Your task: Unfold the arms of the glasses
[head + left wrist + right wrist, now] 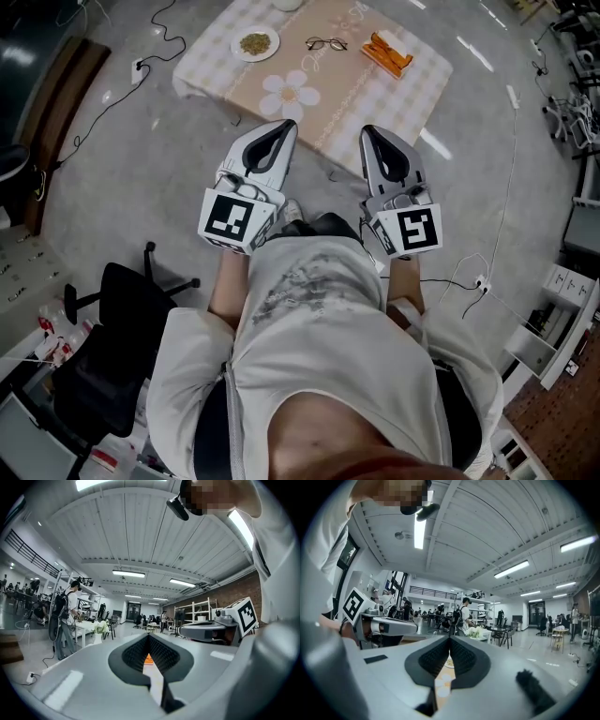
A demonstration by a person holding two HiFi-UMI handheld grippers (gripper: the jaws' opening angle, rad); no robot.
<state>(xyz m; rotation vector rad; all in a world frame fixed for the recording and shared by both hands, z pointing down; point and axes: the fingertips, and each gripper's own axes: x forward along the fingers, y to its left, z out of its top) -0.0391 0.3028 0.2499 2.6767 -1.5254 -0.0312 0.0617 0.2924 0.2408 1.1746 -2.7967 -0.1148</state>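
- Low tabletop (375, 103) under a beige-and-white checked cloth with a white daisy print; pale cursive lettering illegible, far edge cut off.
- Grey moulded-plastic left tongs (287, 125) and right tongs (367, 131): both closed, empty.
- Thin wire-rimmed glasses (325, 43) lying mid-cloth, well apart from both tongs; arms indistinct.

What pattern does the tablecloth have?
The tablecloth has pale checks around a beige centre strip with a white flower; clearest in the head view.
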